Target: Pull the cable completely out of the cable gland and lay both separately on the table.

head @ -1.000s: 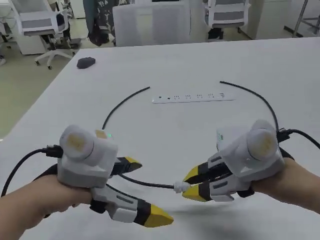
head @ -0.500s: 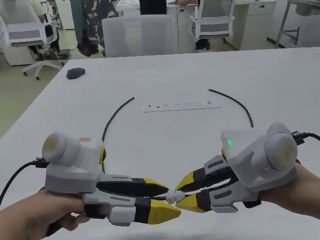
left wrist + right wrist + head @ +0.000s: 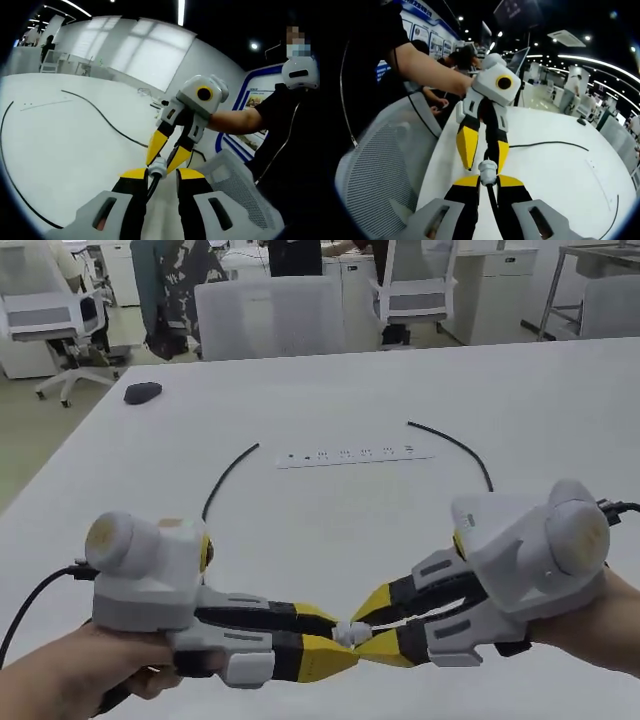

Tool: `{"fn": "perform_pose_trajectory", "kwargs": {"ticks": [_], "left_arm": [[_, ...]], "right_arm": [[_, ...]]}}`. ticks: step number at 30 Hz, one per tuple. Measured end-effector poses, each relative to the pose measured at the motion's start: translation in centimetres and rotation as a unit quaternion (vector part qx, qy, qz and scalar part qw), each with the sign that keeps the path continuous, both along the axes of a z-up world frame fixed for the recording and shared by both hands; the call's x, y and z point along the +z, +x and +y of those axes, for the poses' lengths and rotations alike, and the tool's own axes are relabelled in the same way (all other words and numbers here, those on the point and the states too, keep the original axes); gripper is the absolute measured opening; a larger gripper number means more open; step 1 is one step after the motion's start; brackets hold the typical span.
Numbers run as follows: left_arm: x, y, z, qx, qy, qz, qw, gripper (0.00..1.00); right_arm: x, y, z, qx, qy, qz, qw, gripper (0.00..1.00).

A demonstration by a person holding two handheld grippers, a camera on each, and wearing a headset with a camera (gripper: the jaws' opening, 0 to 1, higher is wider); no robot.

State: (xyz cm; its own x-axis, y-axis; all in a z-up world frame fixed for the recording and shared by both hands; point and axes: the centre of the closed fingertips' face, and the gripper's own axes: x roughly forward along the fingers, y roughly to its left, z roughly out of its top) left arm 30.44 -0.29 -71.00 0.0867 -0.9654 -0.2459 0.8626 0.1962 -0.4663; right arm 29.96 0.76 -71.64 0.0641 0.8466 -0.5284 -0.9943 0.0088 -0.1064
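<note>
Head view: bright, even indoor light comes from overhead. The white table (image 3: 330,490) glows softly with no hard glare, and shadows on it are faint and diffuse. The chairs (image 3: 270,315) behind it look pale and slightly hazy.

Left gripper view: strong fisheye curving bends lines toward the edges. Ceiling light strips (image 3: 181,10) flare white against a dark ceiling, and the large panes (image 3: 135,55) are washed out.

Right gripper view: dimmer overall, with a dark ceiling crossed by bright strip lights (image 3: 590,59). The person's dark top (image 3: 365,40) is lost in shadow. The white cable gland (image 3: 488,171), very close to the lens, looks soft and slightly overexposed.
</note>
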Motion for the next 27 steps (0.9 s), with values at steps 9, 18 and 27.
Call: {"fn": "perform_pose_trajectory", "kwargs": {"ticks": [9,18,27], "left_arm": [[0.4,0.2,0.0,-0.003,0.000,-0.043,0.9991,0.15],[1.4,0.2,-0.1,-0.026,0.015,-0.143,0.9892,0.14],[1.9,-0.3,-0.4,-0.046,0.028,-0.176,0.9830,0.14]], "right_arm": [[0.5,0.0,-0.1,-0.005,0.008,-0.001,1.0000,0.07],[1.3,0.2,-0.4,-0.043,0.050,0.142,0.9876,0.09],[1.8,0.0,-0.5,-0.048,0.073,0.213,0.9731,0.08]]}}
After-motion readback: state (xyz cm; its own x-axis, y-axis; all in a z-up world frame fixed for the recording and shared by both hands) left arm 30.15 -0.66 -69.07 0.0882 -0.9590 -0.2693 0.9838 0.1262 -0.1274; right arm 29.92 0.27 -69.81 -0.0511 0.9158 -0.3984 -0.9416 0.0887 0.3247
